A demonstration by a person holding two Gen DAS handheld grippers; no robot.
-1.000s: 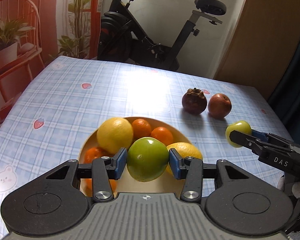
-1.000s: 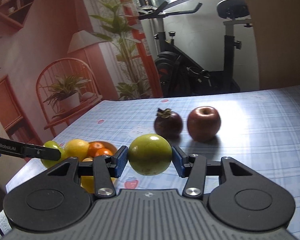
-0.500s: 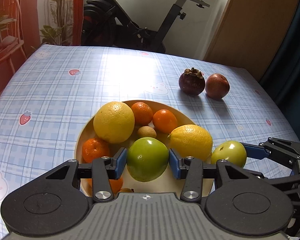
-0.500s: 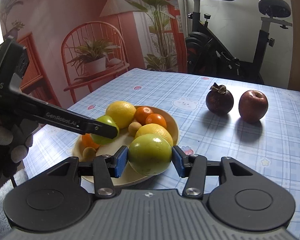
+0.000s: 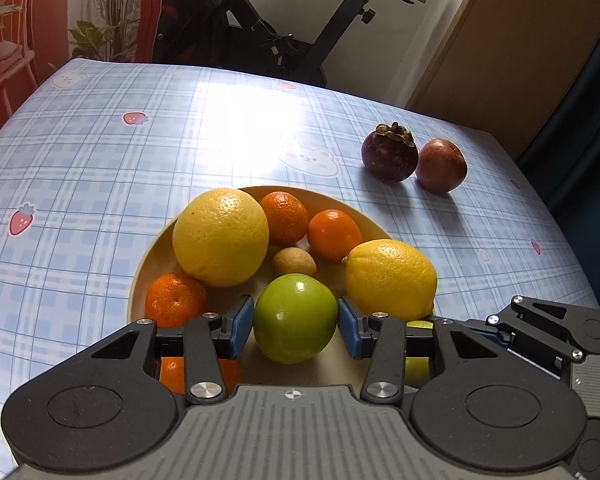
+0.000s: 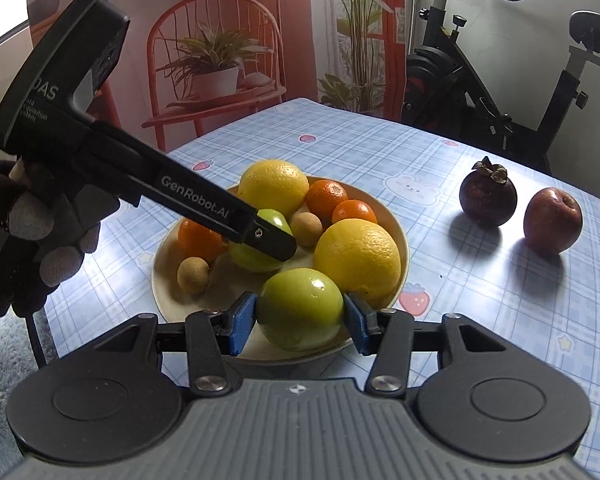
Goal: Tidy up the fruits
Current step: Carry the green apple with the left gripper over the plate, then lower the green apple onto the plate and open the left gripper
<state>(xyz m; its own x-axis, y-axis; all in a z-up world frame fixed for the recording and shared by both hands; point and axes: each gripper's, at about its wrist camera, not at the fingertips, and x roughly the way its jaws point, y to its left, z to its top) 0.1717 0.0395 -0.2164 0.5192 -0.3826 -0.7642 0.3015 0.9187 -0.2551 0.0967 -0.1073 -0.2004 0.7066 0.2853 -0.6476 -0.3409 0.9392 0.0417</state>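
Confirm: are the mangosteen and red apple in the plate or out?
Out. The mangosteen and apple sit on the tablecloth, clear of the plate.

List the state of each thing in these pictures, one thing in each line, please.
left hand-held gripper: shut on a green apple, above the plate
right hand-held gripper: shut on a second green apple, at the plate's near edge
plate: holds lemons, tangerines, small brown fruits
mangosteen: on the table, outside the plate
red apple: on the table, beside the mangosteen
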